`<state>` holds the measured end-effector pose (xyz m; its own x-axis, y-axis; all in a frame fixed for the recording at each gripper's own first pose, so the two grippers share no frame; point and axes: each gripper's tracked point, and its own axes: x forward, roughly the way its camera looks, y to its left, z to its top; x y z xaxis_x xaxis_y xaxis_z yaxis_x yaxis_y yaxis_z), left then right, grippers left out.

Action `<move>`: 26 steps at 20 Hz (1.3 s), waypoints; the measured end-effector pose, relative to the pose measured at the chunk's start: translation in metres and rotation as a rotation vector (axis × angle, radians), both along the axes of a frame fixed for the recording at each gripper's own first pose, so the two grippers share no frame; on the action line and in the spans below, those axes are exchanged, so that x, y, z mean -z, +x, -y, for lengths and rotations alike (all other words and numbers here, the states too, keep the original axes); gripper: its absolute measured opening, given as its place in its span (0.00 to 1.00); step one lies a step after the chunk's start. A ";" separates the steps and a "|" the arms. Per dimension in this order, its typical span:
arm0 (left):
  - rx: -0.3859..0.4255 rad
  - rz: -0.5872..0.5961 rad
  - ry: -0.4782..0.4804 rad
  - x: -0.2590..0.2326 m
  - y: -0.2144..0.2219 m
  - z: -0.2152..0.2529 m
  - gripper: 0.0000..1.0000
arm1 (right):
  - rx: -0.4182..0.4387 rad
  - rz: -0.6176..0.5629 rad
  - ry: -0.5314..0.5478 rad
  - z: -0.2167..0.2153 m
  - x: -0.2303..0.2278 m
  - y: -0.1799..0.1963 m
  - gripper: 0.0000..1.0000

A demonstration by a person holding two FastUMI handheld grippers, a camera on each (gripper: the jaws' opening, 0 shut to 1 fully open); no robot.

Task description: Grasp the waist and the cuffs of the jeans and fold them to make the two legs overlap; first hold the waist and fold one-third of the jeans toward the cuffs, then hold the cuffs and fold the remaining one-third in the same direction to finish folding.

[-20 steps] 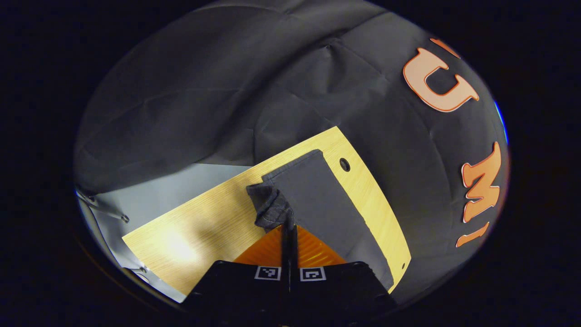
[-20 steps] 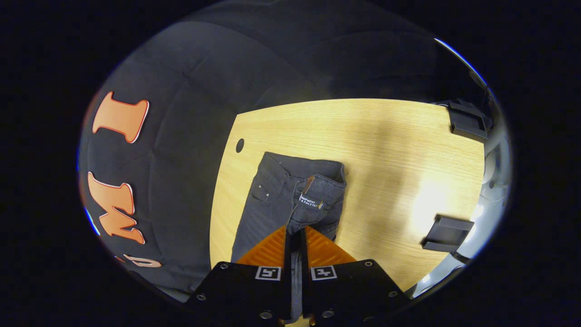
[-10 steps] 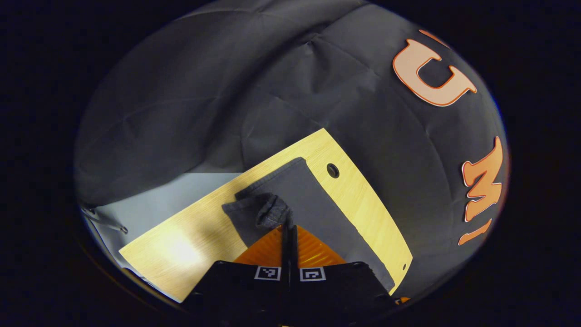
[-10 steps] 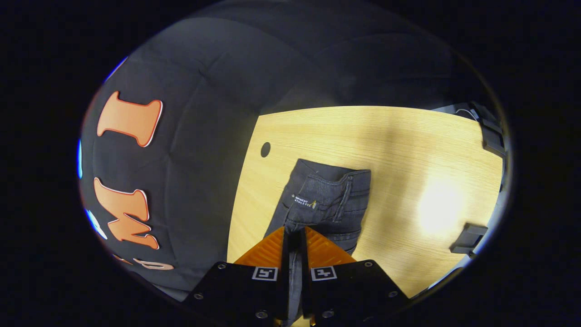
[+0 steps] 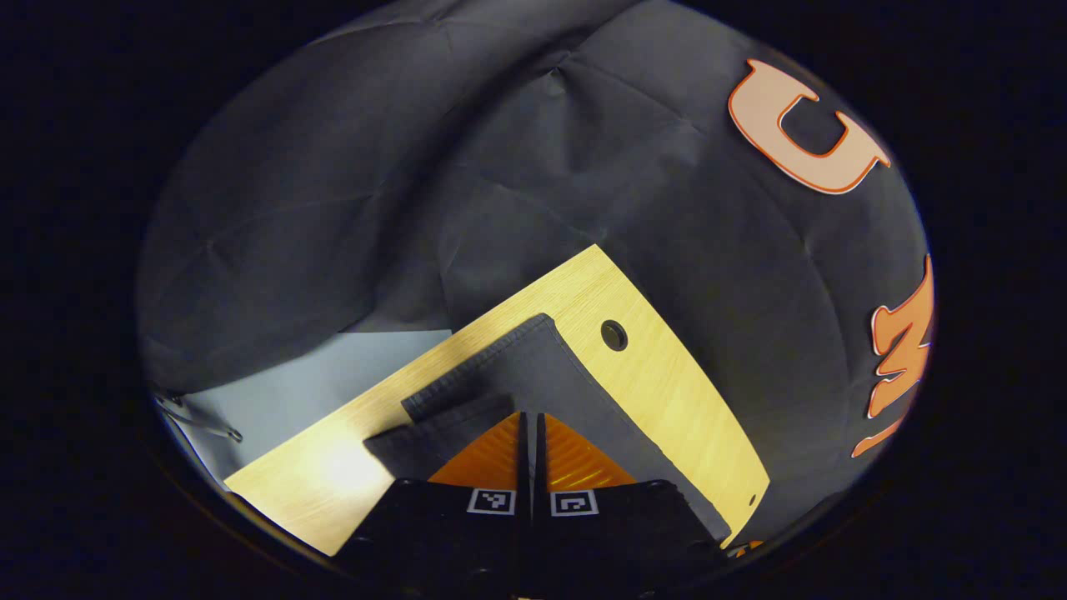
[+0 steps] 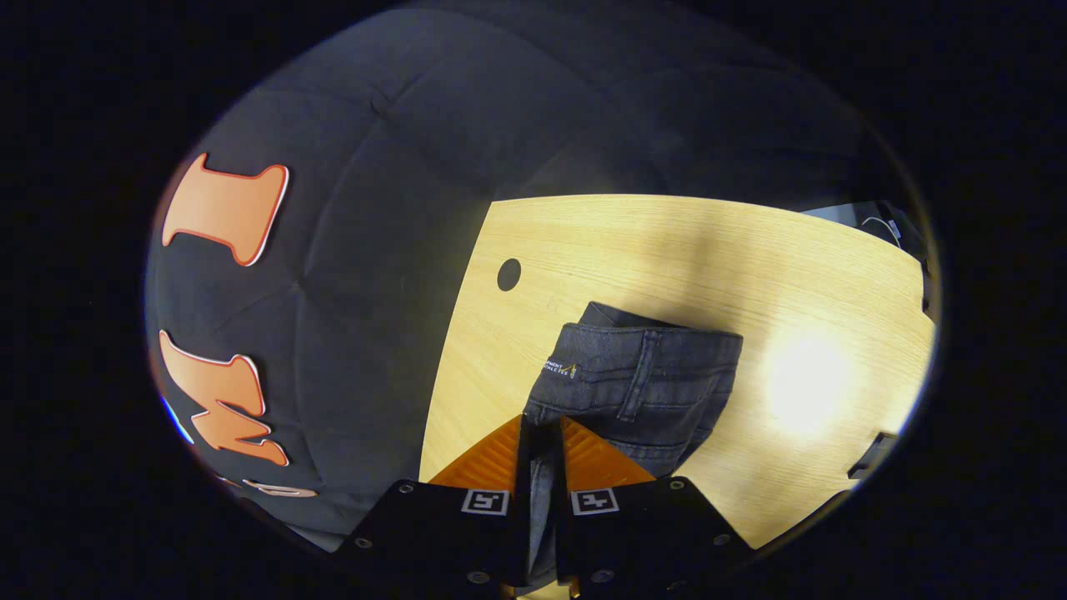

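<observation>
The dark jeans (image 6: pixel 642 383) lie on the wooden table (image 6: pixel 750 258); the right hand-held gripper (image 6: pixel 542 433) pinches denim near the waist, and the left hand-held gripper (image 5: pixel 529 425) is pressed together over the cuff end

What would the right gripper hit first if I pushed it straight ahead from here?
Likely the jeans themselves: the right gripper is shut on their denim, and the folded waist lies directly ahead on the table. Depth is hard to judge.

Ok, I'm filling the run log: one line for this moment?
stage: legs-overlap fold | left hand-held gripper: shut on jeans cuff | right hand-held gripper: shut on jeans waist | jeans: on wooden table
</observation>
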<state>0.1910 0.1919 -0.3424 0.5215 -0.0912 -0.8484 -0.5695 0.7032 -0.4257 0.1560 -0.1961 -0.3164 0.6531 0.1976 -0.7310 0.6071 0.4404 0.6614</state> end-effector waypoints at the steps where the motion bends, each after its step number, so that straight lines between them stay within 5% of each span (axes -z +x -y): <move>1: 0.007 -0.020 -0.005 0.006 0.000 0.003 0.01 | -0.007 -0.001 -0.008 -0.003 0.001 0.006 0.13; 3: 0.046 -0.110 -0.079 0.025 -0.015 0.020 0.01 | -0.025 -0.003 -0.019 -0.008 0.006 0.012 0.13; 7: 0.078 -0.274 -0.047 0.069 -0.022 0.028 0.06 | -0.024 -0.019 -0.001 -0.003 0.010 0.014 0.13; 9: 0.124 -0.346 0.021 0.083 -0.017 0.026 0.65 | -0.031 -0.017 -0.004 -0.003 0.013 0.014 0.13; 11: 0.143 -0.425 0.066 0.099 -0.026 0.028 0.63 | -0.032 -0.021 -0.009 -0.002 0.016 0.014 0.13; 12: 0.145 -0.447 0.070 0.106 -0.026 0.032 0.74 | -0.031 -0.024 -0.009 -0.002 0.016 0.014 0.13; 19: 0.155 -0.563 0.157 0.120 -0.027 0.033 0.69 | -0.033 -0.025 -0.021 0.000 0.019 0.011 0.13; 20: 0.153 -0.564 0.169 0.115 -0.028 0.027 0.63 | -0.037 -0.024 -0.026 -0.001 0.020 0.010 0.13; 22: 0.108 -0.528 0.136 0.115 -0.028 0.024 0.10 | -0.034 -0.023 -0.027 0.001 0.020 0.009 0.13; 26: 0.065 -0.368 0.015 0.096 -0.021 0.026 0.01 | -0.035 -0.013 -0.011 0.002 0.016 0.006 0.13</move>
